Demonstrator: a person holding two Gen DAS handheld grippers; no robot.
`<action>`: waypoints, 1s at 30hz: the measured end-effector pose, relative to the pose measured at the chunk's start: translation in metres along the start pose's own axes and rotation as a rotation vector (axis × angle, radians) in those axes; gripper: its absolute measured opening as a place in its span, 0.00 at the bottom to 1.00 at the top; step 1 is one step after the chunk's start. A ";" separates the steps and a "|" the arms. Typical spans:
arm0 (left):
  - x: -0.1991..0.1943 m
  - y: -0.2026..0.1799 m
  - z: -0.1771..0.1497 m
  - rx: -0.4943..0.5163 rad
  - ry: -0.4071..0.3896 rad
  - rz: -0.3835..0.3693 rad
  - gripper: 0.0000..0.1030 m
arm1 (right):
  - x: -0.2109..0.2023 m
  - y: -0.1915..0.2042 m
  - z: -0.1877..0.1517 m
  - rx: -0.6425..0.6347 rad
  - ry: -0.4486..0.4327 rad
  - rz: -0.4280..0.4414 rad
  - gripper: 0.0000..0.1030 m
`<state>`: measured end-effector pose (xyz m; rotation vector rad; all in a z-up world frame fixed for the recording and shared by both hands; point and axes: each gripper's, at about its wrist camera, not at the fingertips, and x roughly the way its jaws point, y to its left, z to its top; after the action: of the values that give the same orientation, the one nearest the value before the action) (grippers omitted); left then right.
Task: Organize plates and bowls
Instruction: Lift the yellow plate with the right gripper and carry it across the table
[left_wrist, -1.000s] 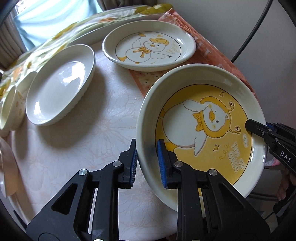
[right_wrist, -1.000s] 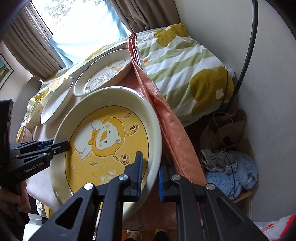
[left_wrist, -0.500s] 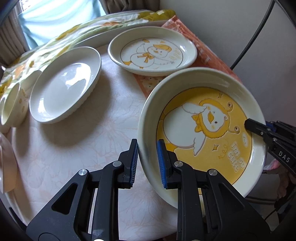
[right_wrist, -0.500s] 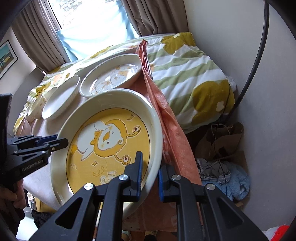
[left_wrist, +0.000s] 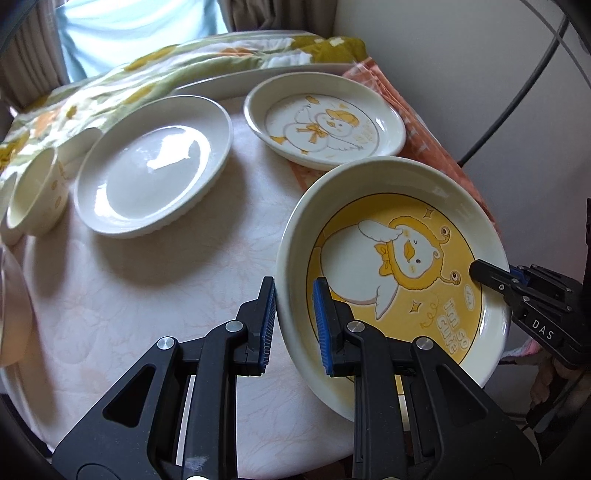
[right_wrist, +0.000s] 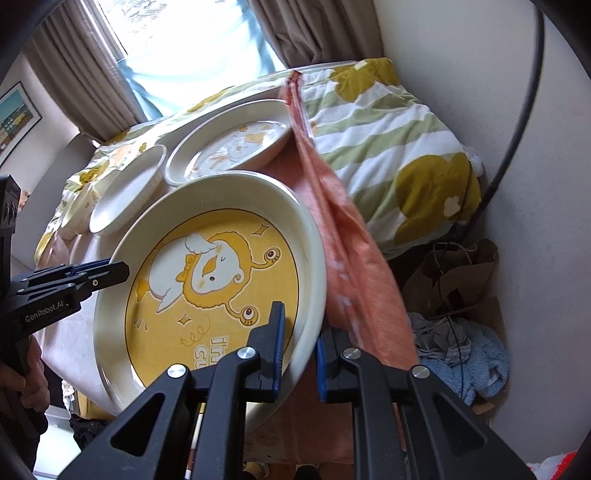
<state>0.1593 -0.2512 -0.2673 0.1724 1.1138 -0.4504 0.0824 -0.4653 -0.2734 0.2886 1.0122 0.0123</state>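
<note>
The big yellow plate (left_wrist: 391, 266) has the words "I'm so cute" painted in yellow near its rim, beside the duck picture. The right gripper (left_wrist: 484, 273), seen from the left wrist camera, has "DAS" in white letters. The left gripper (right_wrist: 118, 271), seen from the right wrist camera, has "GenRobot.AI" on it.

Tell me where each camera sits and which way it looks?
Left wrist: on the left gripper, facing across the table at the yellow duck plate, the plain white plate and the right gripper.
Right wrist: on the right gripper, looking toward the window; left gripper and a hand show.
Both see the yellow duck plate, gripped at opposite rims.
</note>
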 end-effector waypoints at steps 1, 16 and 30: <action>-0.003 0.004 0.001 -0.012 -0.006 0.005 0.17 | 0.000 0.005 0.002 -0.011 -0.003 0.005 0.13; -0.058 0.138 -0.046 -0.237 -0.031 0.143 0.17 | 0.027 0.143 0.025 -0.229 0.024 0.158 0.13; -0.047 0.236 -0.098 -0.313 -0.003 0.161 0.17 | 0.090 0.238 -0.008 -0.280 0.110 0.189 0.13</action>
<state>0.1638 0.0071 -0.2892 -0.0137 1.1432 -0.1301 0.1529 -0.2220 -0.2946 0.1272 1.0749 0.3423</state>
